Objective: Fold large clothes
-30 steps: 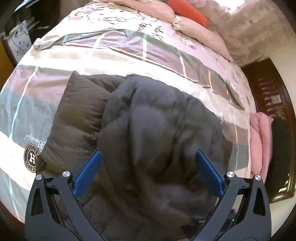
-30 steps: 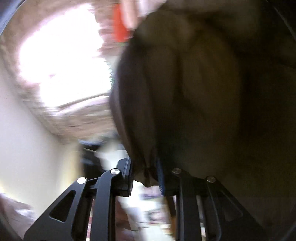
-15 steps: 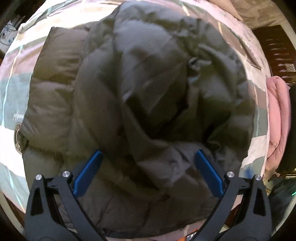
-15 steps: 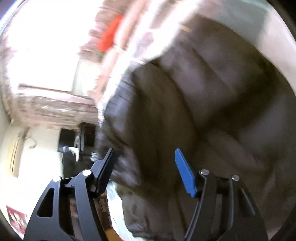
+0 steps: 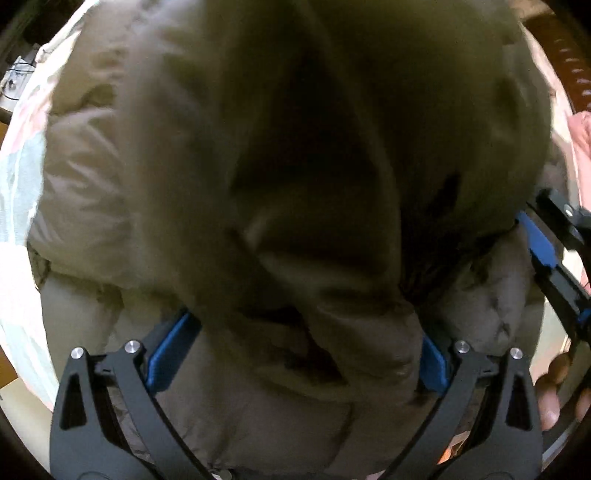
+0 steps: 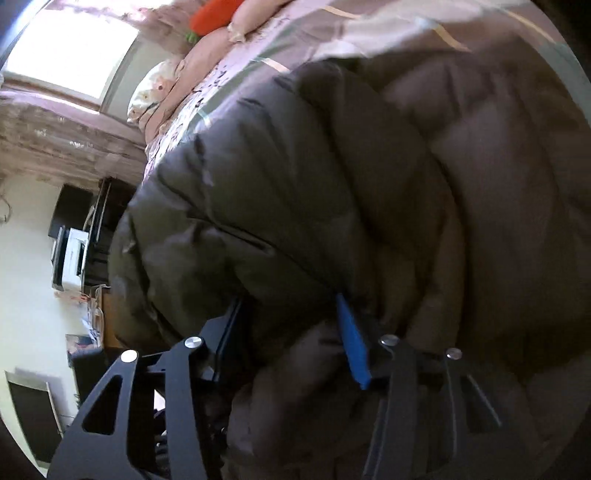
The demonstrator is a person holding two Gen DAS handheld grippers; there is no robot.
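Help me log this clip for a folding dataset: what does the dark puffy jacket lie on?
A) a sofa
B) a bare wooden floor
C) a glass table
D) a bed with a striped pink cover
D: the jacket rests on the bed, whose striped pink cover shows around its edges, with pillows beyond it.

a bedroom lit by strong daylight from a bright window (image 6: 70, 48) at the far end, with a pale, worn-looking curtain (image 6: 70, 136) hanging beneath it. a wide bed carries a striped bedspread (image 6: 266, 55) in pink, cream and grey-green. pink pillows (image 6: 192, 74) and an orange cushion (image 6: 218, 14) lie heaped at its head. a cream wall (image 6: 26, 280) runs beside the bed, with dark wooden furniture (image 6: 99, 229) against it holding a white box-like object (image 6: 72, 258). a dark panel (image 6: 29, 417) stands lower on that wall
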